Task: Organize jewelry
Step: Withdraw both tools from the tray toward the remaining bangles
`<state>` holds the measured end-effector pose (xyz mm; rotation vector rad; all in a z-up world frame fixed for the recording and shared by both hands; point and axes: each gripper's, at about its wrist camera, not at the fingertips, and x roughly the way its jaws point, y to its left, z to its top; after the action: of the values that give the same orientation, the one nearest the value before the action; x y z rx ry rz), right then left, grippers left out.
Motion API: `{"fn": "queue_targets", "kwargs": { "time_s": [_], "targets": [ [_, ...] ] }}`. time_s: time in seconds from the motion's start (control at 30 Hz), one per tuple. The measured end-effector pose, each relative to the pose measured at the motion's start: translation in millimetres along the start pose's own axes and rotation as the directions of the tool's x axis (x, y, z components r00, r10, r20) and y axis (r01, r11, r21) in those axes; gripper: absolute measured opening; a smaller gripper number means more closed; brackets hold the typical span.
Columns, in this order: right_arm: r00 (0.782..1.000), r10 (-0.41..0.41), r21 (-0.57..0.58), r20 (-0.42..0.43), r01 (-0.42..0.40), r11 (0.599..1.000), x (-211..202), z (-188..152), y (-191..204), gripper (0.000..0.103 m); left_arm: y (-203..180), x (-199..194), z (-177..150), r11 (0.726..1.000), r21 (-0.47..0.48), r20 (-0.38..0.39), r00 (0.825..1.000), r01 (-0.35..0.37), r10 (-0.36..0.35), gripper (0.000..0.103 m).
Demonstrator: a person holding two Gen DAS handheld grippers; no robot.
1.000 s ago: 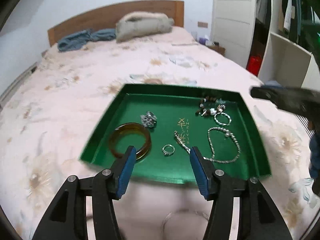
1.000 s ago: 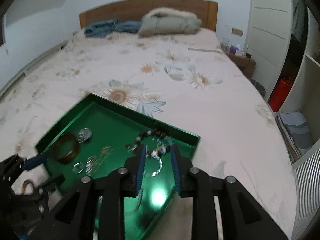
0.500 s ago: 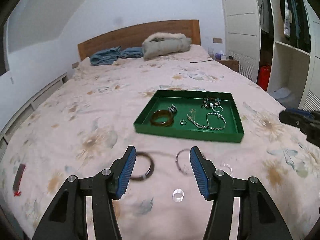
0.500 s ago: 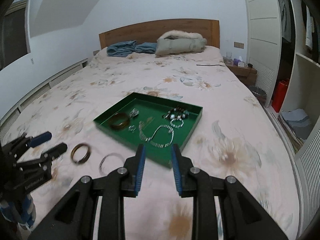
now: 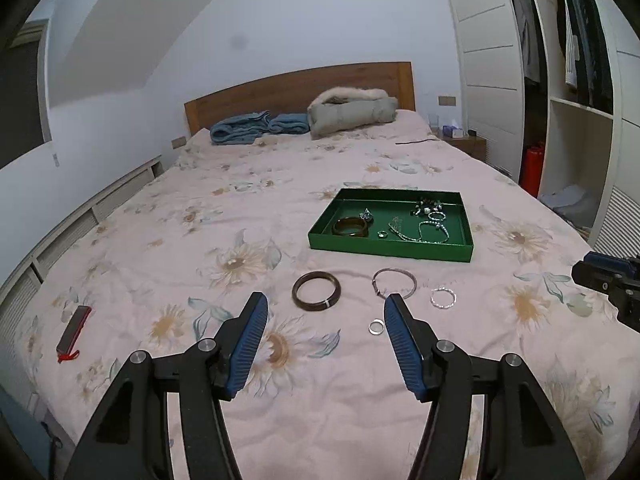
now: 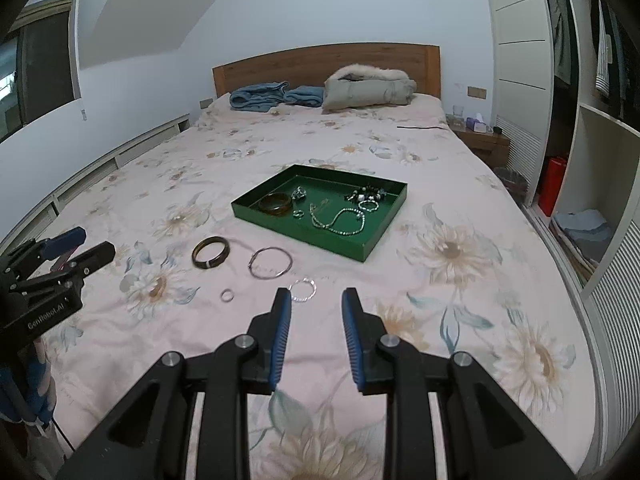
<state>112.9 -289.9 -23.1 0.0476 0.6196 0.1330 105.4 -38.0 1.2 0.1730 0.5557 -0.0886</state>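
Bedspread [image 5: 168,264] floral pink | headboard [image 5: 296,92] wooden | wardrobe [image 5: 576,80] open, right

Bedroom, pale walls with a sloped ceiling section at upper left. A bed [image 5: 280,208] with floral pink cover fills the ground ahead of the fingers — wooden headboard [image 5: 296,94] at the far end. Folded blue fabric [image 5: 240,128] and a grey fur-trimmed coat [image 5: 352,112] lie below it. Far right: open white wardrobe [image 6: 600,140], hanging clothes, a red canister [image 6: 554,184]. Nightstand [image 6: 482,140] beside the bed. Dark window [image 6: 44,68] far left. Lighting dim, even.
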Motion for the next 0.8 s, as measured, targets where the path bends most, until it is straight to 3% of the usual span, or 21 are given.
{"fn": "queue_targets", "kwargs": {
  "time_s": [0.2,0.47,0.6,0.8],
  "targets": [
    [1.0,-0.002,0.006,0.002,0.002,1.0,-15.6,-12.5,4.6,0.025,4.9,-9.5,-7.3,1.0,-0.007,0.0,1.0,-0.001,0.001,0.06],
    [1.0,-0.006,0.021,-0.026,0.007,1.0,-3.9,-23.5,-0.9,0.025,14.6,11.9,-16.0,0.999,-0.037,-0.04,0.999,0.031,-0.032,0.06],
    [0.999,0.005,0.021,-0.051,-0.004,1.0,15.3,-27.8,-4.2,0.034,26.5,39.0,-31.1,0.996,-0.056,-0.09,0.993,0.069,-0.074,0.062],
    [0.993,0.041,0.01,-0.11,-0.04,0.999,65.2,-33.5,-5.7,0.034,34.9,92.6,-55.1,0.983,-0.079,-0.18,0.968,0.163,-0.175,0.063]
  ]
}}
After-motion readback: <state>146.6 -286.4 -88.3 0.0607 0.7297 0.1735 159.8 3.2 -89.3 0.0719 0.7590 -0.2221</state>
